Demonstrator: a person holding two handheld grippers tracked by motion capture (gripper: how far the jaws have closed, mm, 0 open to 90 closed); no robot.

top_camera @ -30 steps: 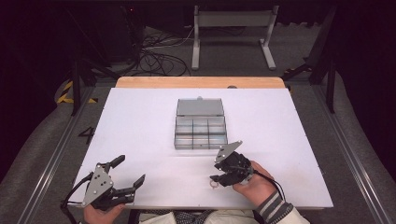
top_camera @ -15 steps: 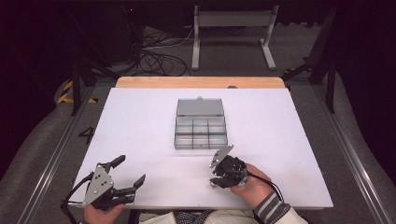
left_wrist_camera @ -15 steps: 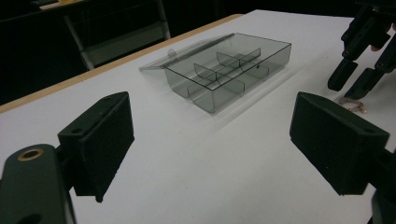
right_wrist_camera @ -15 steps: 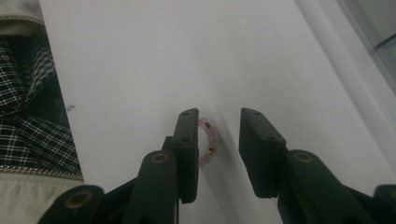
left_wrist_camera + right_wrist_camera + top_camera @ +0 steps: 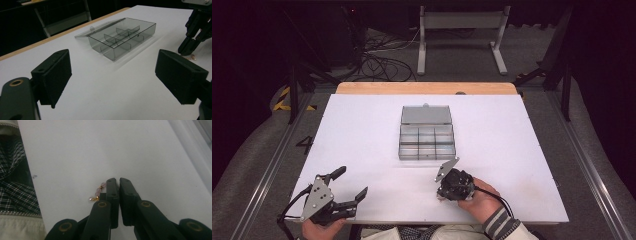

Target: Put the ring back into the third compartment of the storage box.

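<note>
My right gripper (image 5: 118, 182) points down at the white table (image 5: 362, 130) near its front edge, held by a hand. Its jaws have just been closing and now stand shut. A small trinket of pink beads and gold links (image 5: 98, 192) lies against the outer side of the left jaw, and nothing shows between the pads. In the left gripper view the right gripper (image 5: 186, 51) touches down by the trinket (image 5: 192, 57). My left gripper (image 5: 352, 182) rests open at the front left with nothing between its jaws (image 5: 116, 72).
A clear grey compartment box (image 5: 401, 145) stands open mid-table, its lid (image 5: 426, 115) laid back and its divided cells looking empty. A wooden strip (image 5: 427, 88) edges the table's far side. Checked cloth (image 5: 15, 187) lies at the near edge.
The right gripper has shifted slightly left and toward the front edge, tipping down onto the table. The left gripper has stayed put.
</note>
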